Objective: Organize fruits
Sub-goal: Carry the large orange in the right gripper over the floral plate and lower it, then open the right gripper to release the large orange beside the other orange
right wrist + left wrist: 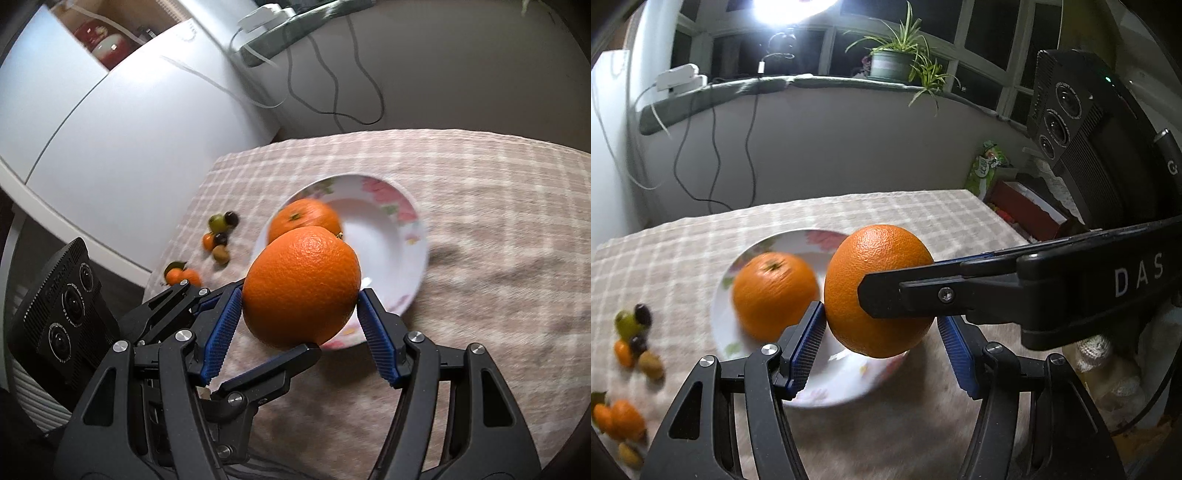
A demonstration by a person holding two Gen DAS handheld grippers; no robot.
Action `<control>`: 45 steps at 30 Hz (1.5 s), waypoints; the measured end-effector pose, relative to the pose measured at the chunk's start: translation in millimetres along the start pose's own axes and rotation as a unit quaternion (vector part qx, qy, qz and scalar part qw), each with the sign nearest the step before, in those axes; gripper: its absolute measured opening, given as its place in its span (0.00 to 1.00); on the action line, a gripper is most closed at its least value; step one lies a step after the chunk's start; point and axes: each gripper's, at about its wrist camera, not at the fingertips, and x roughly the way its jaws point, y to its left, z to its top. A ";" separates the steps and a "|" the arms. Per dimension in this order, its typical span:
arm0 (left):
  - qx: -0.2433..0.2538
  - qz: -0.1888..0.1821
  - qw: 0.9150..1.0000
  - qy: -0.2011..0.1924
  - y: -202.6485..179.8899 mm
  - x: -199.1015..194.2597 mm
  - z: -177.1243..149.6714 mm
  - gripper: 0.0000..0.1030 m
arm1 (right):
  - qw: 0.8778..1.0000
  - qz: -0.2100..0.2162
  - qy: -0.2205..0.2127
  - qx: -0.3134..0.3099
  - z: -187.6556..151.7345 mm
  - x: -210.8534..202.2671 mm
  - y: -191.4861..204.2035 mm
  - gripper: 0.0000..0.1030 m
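A big orange (875, 280) (301, 286) hangs above the near rim of a white flowered plate (798, 240) (399, 236). My right gripper (301, 317) is shut on this orange; its finger crosses the left wrist view from the right (905, 295). My left gripper (882, 332) stands around the same orange with its blue pads beside it; whether the pads touch it is unclear. Its finger shows under the orange in the right wrist view (273, 369). A second orange (774, 295) (304, 218) lies in the plate.
Small fruits lie on the checked tablecloth left of the plate: a green, dark and brown cluster (635, 336) (221, 236) and mandarins (618, 421) (183, 277). A white cabinet (129, 110) stands to the left. Boxes and bags (1015, 199) stand beyond the table's right edge.
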 end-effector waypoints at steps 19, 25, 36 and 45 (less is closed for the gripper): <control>0.003 0.028 1.000 0.011 -3.1 35.3 12.1 0.59 | 1.000 -0.006 0.007 0.017 22.0 16.6 -33.7 0.66; 0.018 0.042 0.999 0.000 -4.8 26.9 15.1 0.60 | 1.000 -0.011 -0.025 0.013 28.2 0.4 -28.5 0.70; 0.012 0.044 0.999 -0.010 1.9 5.0 9.3 0.60 | 0.998 -0.042 -0.043 -0.003 22.3 -13.3 -17.0 0.72; -0.001 0.059 0.998 -0.019 16.2 -25.0 -7.6 0.61 | 0.995 -0.067 -0.065 -0.037 9.3 -19.8 4.4 0.72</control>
